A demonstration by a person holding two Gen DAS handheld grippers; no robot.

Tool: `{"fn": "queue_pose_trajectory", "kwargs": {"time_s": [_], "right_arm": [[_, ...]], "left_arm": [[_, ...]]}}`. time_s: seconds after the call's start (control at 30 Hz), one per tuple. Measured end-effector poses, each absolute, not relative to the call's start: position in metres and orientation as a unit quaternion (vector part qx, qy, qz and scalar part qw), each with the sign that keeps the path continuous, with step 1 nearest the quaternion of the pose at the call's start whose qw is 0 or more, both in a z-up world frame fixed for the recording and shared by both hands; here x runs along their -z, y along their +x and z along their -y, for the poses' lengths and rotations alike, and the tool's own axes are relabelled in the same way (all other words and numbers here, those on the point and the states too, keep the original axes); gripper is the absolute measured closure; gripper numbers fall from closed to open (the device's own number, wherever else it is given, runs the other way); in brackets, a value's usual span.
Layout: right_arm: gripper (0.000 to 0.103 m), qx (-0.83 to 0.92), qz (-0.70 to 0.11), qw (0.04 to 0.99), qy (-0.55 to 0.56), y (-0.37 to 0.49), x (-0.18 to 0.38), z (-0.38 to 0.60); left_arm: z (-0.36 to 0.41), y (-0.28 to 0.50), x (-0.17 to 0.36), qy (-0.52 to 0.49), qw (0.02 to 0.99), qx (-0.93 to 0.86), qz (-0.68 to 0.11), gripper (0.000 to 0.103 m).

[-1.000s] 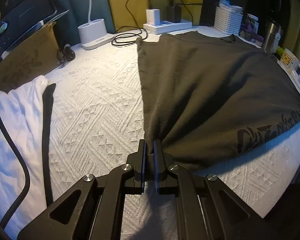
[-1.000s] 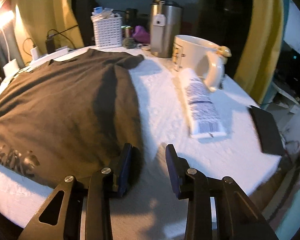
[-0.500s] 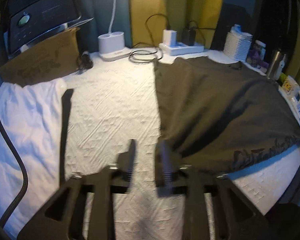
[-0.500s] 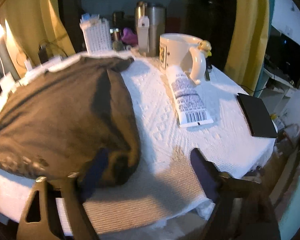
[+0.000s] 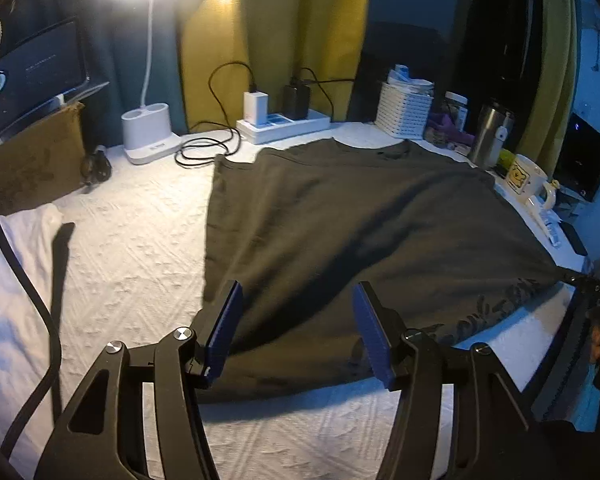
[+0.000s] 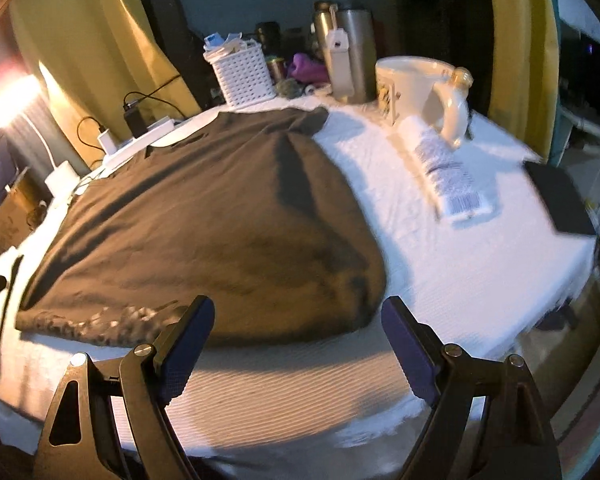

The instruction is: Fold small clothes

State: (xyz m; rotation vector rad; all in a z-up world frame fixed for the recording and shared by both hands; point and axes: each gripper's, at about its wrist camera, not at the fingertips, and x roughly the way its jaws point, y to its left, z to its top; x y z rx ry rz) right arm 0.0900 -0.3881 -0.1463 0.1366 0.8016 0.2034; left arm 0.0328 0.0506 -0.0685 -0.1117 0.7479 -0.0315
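A dark olive T-shirt lies folded lengthwise on the white textured cloth, with a faint print along its near hem. My left gripper hovers over the shirt's near left corner. Its jaws are opening, and the fabric seen between them is untouched by the blue pads. In the right wrist view the same shirt spreads ahead. My right gripper stands wide open just short of the shirt's rounded near right corner, holding nothing.
A white garment lies at the left. Along the back stand a lamp base, a power strip with cables and a white basket. To the right are a steel tumbler, mug, tube and black pad.
The left gripper let go of the shirt's near corner, spread its jaws and drew back and up. The right gripper widened and pulled back from the hem.
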Motion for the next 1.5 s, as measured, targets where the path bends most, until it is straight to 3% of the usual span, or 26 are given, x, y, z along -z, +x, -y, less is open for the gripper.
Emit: {"fn": "queue_pose_trajectory", "kwargs": {"time_s": [0.43,0.63,1.23,1.43,1.5], "right_arm": [[0.012,-0.115,-0.412,0.899,0.098,0.092,0.158,0.378],[0.000,-0.116,-0.398,0.901,0.129,0.109,0.159,0.372],[0.001,-0.119,-0.365,0.913,0.140,0.168,0.156,0.358],[0.017,-0.121,-0.362,0.916,0.126,0.177,0.155,0.353],[0.033,-0.120,-0.363,0.916,0.124,0.180,0.155,0.352]], "left_arm": [[-0.055,0.045,0.078,-0.063,0.920,-0.001,-0.387,0.046],[-0.059,0.059,0.080,-0.065,0.916,-0.007,-0.395,0.046],[-0.075,0.102,0.090,-0.059,0.898,-0.037,-0.434,0.046],[-0.072,0.118,0.091,-0.054,0.894,-0.034,-0.443,0.046],[-0.070,0.123,0.091,-0.052,0.894,-0.032,-0.444,0.046]]}}
